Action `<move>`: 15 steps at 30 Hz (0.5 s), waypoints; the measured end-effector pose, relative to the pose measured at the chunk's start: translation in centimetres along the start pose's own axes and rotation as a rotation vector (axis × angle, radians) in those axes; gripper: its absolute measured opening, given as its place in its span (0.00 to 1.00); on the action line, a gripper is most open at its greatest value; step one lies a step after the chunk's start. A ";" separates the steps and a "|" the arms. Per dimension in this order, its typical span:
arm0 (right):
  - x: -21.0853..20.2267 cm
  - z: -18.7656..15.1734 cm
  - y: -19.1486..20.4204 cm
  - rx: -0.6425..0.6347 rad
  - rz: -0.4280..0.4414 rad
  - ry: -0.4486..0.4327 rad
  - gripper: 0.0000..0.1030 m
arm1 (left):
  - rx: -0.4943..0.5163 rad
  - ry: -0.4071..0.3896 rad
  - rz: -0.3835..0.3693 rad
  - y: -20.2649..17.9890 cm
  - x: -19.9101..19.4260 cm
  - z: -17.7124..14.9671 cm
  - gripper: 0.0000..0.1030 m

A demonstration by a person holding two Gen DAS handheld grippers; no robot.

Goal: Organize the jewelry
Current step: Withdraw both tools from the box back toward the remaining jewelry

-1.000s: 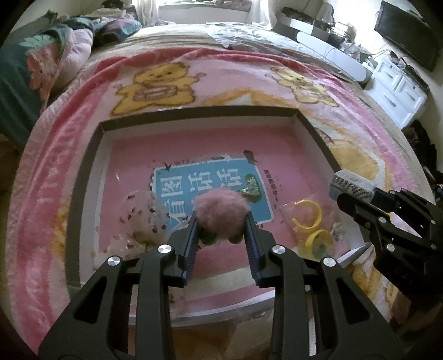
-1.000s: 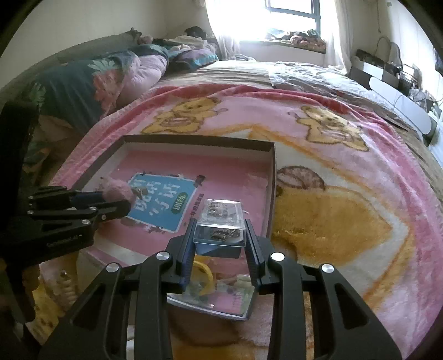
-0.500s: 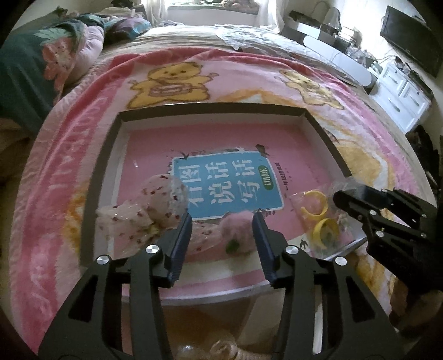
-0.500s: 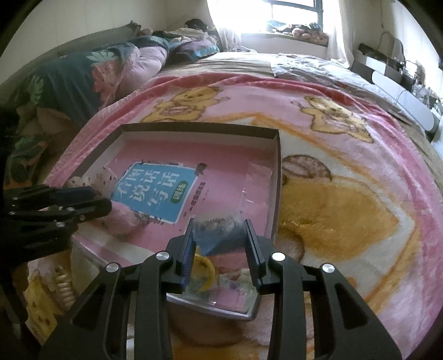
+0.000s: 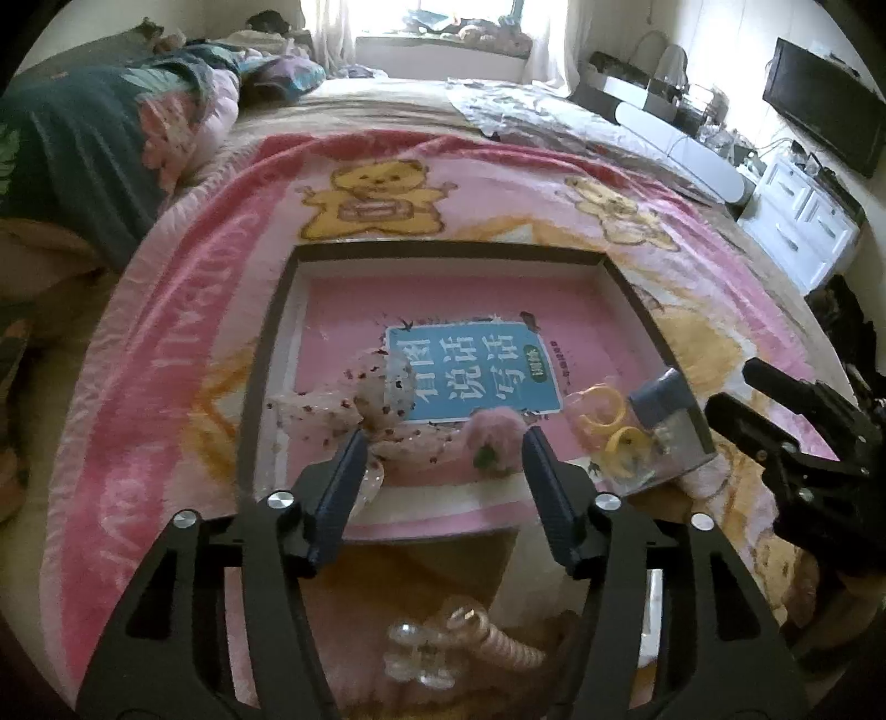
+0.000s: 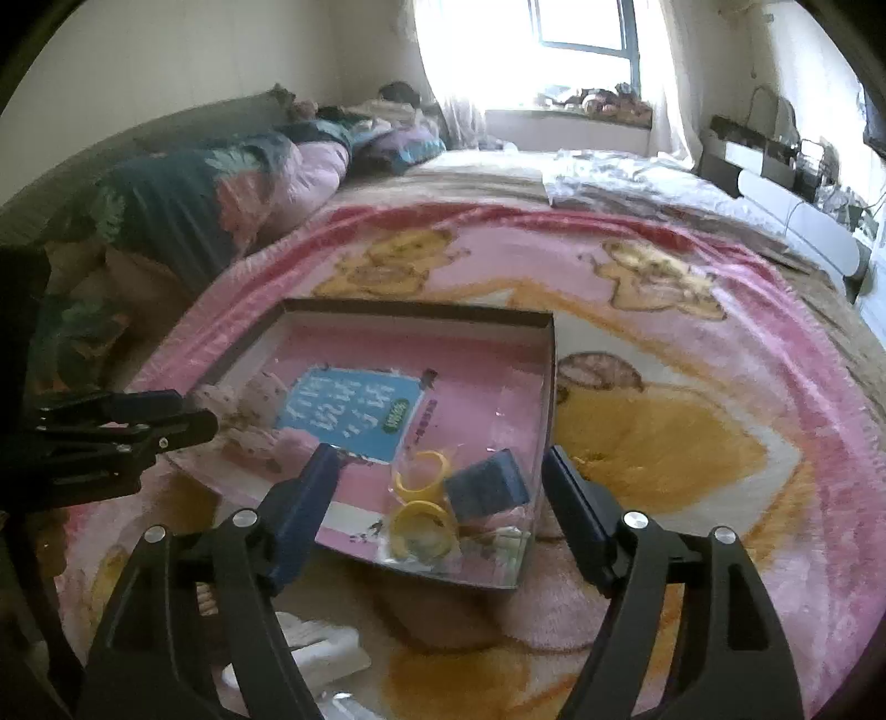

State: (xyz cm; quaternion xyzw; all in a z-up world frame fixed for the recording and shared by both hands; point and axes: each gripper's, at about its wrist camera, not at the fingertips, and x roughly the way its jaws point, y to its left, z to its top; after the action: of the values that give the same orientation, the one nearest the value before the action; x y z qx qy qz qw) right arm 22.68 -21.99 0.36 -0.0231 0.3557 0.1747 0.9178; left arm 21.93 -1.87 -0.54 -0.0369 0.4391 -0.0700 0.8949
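Both releases look done. The left gripper (image 5: 440, 451) and right gripper (image 6: 440, 482) have just been opening and stand empty; the pink pompom (image 5: 494, 437) and blue box (image 6: 486, 490) lie along the tray's (image 5: 443, 252) lower edge. Next, I judge, comes fetching the pearl clip (image 5: 470, 645) at lower centre.

A home bedroom: a bed spread with a pink teddy-bear blanket (image 5: 232, 310), floral bedding (image 6: 183, 205), a sunlit window (image 6: 581, 33), a white dresser (image 5: 797, 227) and wall-mounted television (image 5: 825, 111).

box's (image 5: 266, 354) far half bare, near edge crowded by hair ties (image 5: 603, 421)
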 end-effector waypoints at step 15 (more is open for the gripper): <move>-7.5 -0.8 -0.6 0.104 -0.044 -0.092 0.89 | -0.001 -0.144 0.019 -0.9 -7.6 -1.1 0.87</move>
State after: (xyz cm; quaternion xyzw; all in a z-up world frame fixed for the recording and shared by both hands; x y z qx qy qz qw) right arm 17.23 -24.97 4.65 0.0250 0.3213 0.1367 0.9367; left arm 16.38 -1.60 4.80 -0.0379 0.3738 -0.0582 0.9249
